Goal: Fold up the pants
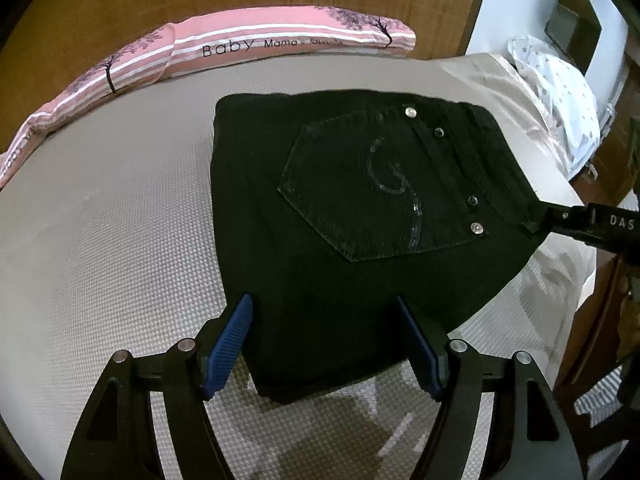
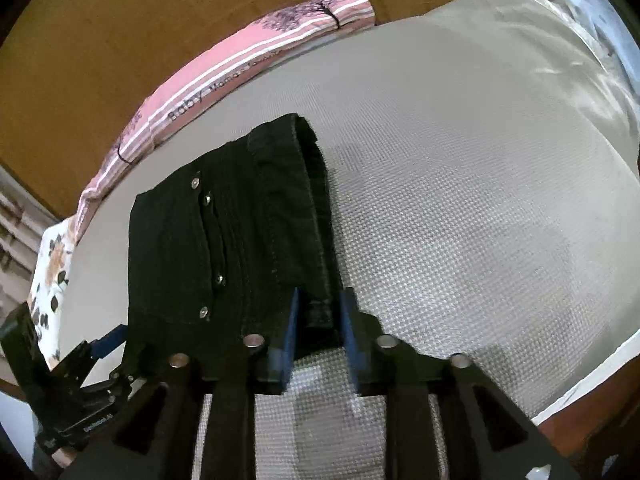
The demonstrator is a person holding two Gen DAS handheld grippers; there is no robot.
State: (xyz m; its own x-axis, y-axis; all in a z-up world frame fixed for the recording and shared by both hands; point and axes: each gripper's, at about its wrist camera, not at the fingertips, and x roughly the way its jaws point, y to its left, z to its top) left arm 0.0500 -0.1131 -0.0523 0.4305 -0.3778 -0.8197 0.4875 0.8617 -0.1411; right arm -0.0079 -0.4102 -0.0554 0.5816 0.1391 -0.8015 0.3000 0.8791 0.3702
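Folded black pants lay on the bed ahead of both grippers. The left gripper stood released astride the near edge; the right gripper loosely bracketed the waistband corner, apparently letting go. Next: withdraw cleanly.

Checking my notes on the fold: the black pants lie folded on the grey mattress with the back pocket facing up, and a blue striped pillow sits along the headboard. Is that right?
Not quite: the pillow along the headboard is pink with white stripes, not blue, as the left wrist view shows. The rest holds: the black pants lie folded on the grey mattress, back pocket up.
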